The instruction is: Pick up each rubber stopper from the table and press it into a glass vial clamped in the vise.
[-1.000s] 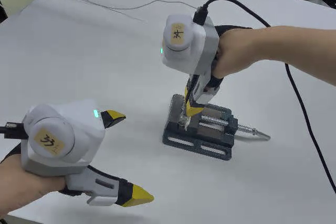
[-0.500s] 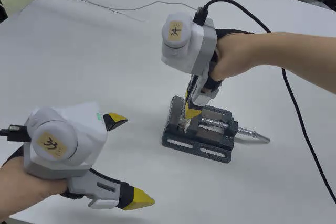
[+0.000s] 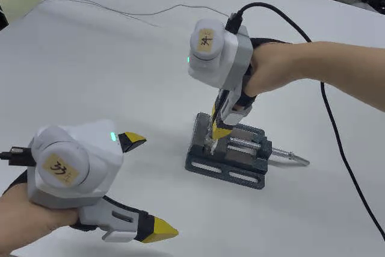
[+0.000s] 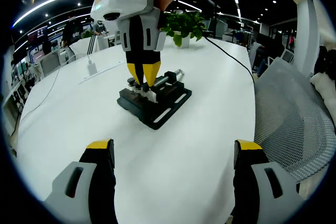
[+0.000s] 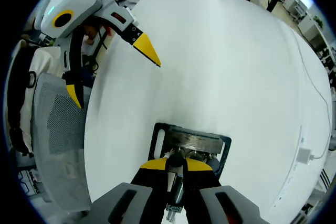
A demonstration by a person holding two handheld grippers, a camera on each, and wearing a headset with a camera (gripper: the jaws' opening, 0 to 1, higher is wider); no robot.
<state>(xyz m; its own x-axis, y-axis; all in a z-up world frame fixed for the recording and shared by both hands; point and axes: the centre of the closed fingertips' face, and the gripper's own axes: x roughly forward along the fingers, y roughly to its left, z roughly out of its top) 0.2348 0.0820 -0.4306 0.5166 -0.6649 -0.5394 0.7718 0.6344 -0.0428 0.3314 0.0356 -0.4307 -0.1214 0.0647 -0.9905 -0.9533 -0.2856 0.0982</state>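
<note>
At the near left of the head view the left gripper (image 3: 150, 185) is held above the white table (image 3: 108, 64), released, with its two yellow-tipped jaws spread wide and nothing between them. It points rightward, toward the vise (image 3: 225, 167), but stays well apart from it. In the left gripper view the vise sits ahead, centred between the two open tips. Right of centre, the right gripper (image 3: 218, 134) stands nearly vertical over the left end of the vise, tips down. In the right gripper view its jaws are drawn close together on a dark, round rubber stopper (image 5: 176, 159), gripped between the yellow tips directly over the vise jaws. Just beneath the tips, in the head view, is a small clear glass vial (image 3: 210, 143). It is clamped in the vise with its long axis upright and its mouth facing up; the tips hide most of it, so whether the stopper touches the mouth cannot be told. The vise's own long axis runs left to right, and its screw handle (image 3: 289, 156) points right. A black cable (image 3: 337, 130) trails from the right gripper across the table's right side.
</note>
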